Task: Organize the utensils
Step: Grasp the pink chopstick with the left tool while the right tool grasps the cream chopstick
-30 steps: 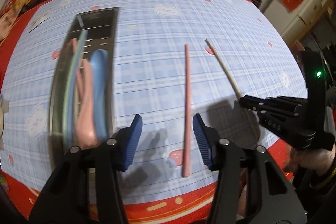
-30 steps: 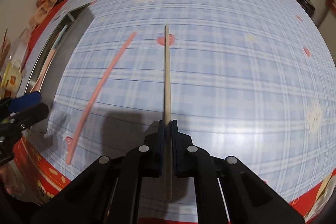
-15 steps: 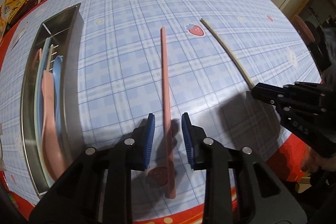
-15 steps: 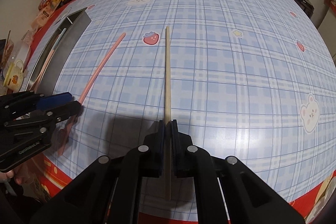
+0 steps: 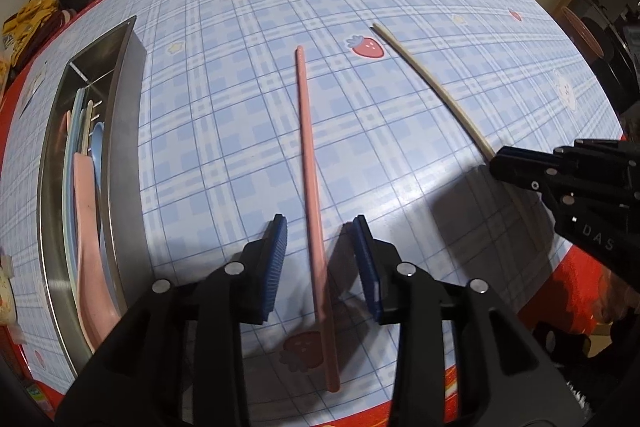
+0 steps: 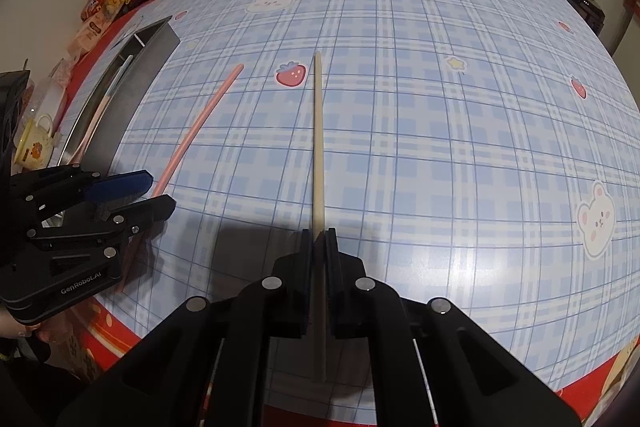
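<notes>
- Left wrist view was filled mostly by the table (image 5: pixel 400 99), which was covered by a blue plaid cloth with bear and strawberry prints and a red border.
- A long steel tray (image 5: pixel 124 155) was seen lying along the table's left side, and pink and blue utensils (image 5: pixel 86 211) were held inside it.
- The left gripper (image 5: pixel 320 247) was seen low over the near edge with its blue pads (image 5: pixel 276 263) spread apart, one on each side of the pink chopstick (image 5: pixel 310 187), and neither pad was seen touching it.
- The pink chopstick was found flat on the cloth, pointing away from the camera, well apart from the tray.
- The right gripper (image 6: pixel 319 247) was found closed, its pads pressed together on the near part of the beige chopstick (image 6: pixel 318 147).
- The beige chopstick was seen extending straight ahead over the cloth, its far tip just beside a printed strawberry (image 6: pixel 291 74); whether it was lifted could not be told.
</notes>
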Tool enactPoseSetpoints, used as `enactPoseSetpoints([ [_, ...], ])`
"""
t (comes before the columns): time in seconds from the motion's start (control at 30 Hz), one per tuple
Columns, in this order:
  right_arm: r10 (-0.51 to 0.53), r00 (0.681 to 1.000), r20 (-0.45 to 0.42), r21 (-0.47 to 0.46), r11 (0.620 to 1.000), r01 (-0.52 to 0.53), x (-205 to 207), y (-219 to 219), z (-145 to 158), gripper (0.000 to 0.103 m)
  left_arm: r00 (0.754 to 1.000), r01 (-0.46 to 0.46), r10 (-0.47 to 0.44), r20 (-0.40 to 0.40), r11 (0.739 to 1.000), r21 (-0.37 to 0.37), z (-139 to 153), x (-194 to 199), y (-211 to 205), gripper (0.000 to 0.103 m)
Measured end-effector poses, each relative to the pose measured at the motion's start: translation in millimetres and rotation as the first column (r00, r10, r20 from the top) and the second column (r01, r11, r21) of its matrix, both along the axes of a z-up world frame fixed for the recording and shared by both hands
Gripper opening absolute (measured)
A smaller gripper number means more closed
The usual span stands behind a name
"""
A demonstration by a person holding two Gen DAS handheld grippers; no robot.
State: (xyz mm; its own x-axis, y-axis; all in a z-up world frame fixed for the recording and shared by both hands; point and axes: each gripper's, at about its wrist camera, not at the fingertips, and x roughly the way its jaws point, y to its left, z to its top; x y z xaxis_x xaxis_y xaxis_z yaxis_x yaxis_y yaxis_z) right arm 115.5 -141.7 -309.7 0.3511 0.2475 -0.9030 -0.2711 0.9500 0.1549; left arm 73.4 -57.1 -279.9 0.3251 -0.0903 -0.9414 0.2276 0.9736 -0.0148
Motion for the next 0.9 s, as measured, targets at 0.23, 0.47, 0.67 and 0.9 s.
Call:
enactPoseSetpoints([
  [0.23,0.002,1.0,-0.003,0.009,1.0,-0.002,2,-1,0,0.006,1.0,-0.011,0.011,0.011,1.0,0.005,0,-3,3,0.026],
  [0.47,0.009,1.0,-0.003,0.002,1.0,-0.009,3,1,0,0.006,0.994,-0.108,0.107,-0.026,0.993,-0.052,3,-6,28,0.01],
  [0.67,0.012,1.0,-0.005,0.005,1.0,-0.012,7,3,-1,0.007,0.985,-0.175,0.173,-0.027,0.977,-0.125,11,-11,51,0.01],
  [0.9,-0.04,0.998,-0.051,0.087,0.995,0.044,12,-7,-2,0.007,0.981,-0.192,0.195,0.002,0.966,-0.172,23,-20,60,0.01],
])
